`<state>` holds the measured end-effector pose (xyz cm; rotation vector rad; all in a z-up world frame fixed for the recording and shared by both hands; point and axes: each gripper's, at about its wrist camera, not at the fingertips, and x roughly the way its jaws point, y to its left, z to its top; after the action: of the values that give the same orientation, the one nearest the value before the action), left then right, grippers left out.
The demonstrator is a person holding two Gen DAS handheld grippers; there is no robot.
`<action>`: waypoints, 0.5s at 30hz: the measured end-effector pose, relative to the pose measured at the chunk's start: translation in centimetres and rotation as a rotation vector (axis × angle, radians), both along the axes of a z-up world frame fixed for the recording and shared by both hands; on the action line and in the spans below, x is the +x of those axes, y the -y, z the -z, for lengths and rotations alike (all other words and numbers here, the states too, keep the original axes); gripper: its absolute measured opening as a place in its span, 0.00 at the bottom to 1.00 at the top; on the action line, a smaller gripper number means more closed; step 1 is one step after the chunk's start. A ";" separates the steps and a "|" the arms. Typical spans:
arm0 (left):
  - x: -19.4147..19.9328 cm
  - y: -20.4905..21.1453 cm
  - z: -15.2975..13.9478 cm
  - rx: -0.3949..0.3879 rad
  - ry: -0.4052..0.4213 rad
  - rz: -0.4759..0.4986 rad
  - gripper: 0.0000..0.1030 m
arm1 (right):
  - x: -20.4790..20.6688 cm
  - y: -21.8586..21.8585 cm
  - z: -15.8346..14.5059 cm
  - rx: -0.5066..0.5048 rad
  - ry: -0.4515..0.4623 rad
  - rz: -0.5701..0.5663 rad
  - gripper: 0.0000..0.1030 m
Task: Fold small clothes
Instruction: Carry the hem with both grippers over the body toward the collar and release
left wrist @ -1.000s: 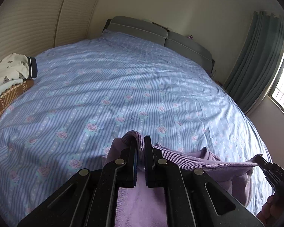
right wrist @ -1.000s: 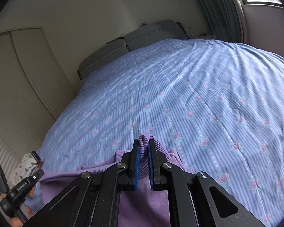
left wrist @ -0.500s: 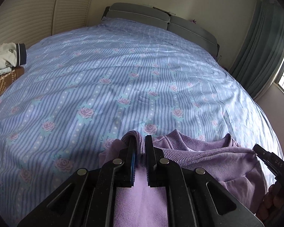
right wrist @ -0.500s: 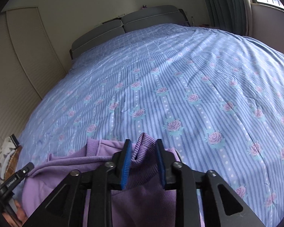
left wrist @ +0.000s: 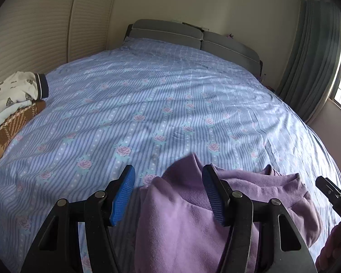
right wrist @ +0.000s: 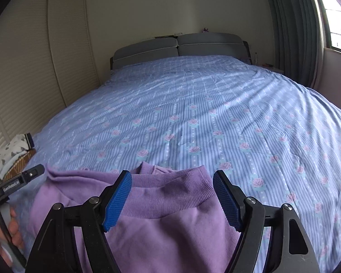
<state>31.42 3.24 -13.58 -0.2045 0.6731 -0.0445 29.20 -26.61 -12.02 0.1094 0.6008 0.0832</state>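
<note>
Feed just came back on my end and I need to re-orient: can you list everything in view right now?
purple garment: 1, lilac with ribbed band, near edge of bed, under both grippers
bedspread: 1, blue striped with pink roses, covers the bed
headboard cushions: 2, grey, far end of bed
white patterned garment: 1, white with dark trim, left edge of bed, on top of the brown cloth
brown cloth: 1, brown and white, left edge
curtain: 1, grey-green, by window at right
louvred doors: cream, left wall
left gripper: 1, black with blue pads, open
right gripper: 1, black with blue pads, open
</note>
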 end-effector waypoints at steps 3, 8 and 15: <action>-1.2 1.5 0.0 -0.008 0.003 0.067 0.58 | 0.0 -0.8 1.1 0.013 -0.029 -0.044 0.72; -0.1 3.8 1.8 0.038 -0.046 0.157 0.58 | 1.2 -1.0 3.3 -0.005 -0.102 -0.036 0.72; 3.7 2.4 4.7 0.057 -0.165 0.108 0.44 | 4.1 0.1 5.8 -0.034 -0.195 -0.016 0.72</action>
<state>35.14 0.83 -18.29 -0.1174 0.8482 -0.1128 33.33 -26.67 -17.86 0.0799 0.7979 0.0782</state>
